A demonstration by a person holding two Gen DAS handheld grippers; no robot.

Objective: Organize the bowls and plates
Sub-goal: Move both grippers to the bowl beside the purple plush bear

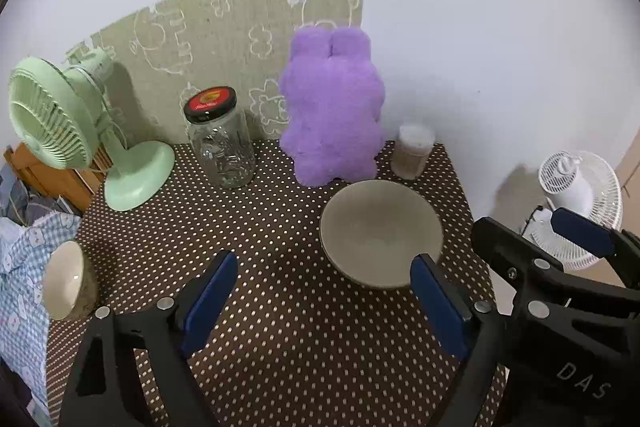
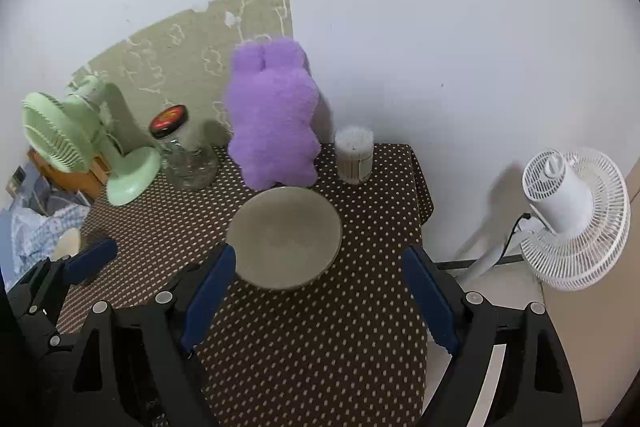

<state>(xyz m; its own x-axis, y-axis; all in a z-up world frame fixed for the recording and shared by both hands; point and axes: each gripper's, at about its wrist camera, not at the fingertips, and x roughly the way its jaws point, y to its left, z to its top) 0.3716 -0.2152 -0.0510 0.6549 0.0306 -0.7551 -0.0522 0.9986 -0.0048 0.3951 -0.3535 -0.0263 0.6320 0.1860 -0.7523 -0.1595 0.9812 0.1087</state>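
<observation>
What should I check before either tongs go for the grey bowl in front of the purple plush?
1. Left tongs empty and open: ok.
2. Right tongs empty and open: ok.
3. Grey bowl upright and empty: ok.
4. Room around the bowl: not ok at the back, where the purple plush stands right behind the rim; the sides look free.
5. The two tongs clear of each other: cannot tell; they sit close side by side.
6. Second bowl, the white one at the table's left edge, stable: not ok, it lies tipped on its side.
</observation>
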